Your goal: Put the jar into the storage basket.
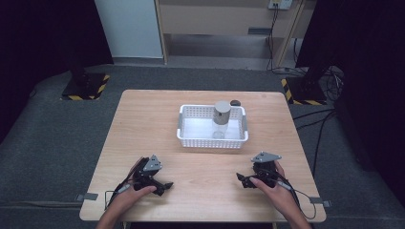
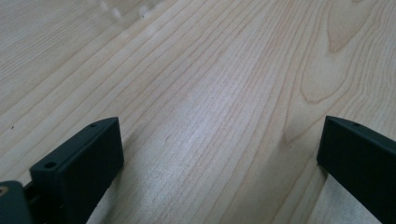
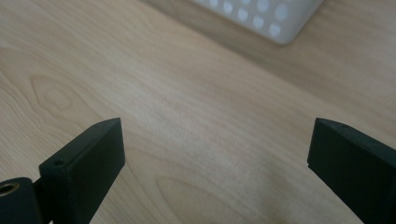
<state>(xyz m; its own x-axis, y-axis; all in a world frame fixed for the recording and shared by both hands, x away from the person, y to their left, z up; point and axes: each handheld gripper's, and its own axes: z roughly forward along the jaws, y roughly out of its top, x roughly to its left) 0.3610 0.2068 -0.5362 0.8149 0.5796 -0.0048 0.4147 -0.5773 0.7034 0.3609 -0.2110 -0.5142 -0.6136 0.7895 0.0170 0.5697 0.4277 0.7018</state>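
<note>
A white basket sits mid-counter with a grey-capped clear jar upright inside and a small dark object just behind it. Nearer the person than the basket, the left gripper and right gripper rest on the wood, jaws apart, holding nothing.

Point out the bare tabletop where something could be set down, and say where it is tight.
Widest free patch: the wood between the left claw and right claw, up to the white basket's near wall. Bare strips also flank the basket on both sides. It is tight behind the basket, where a small dark object lies near the far edge, and inside it, where a grey-capped jar stands.
</note>
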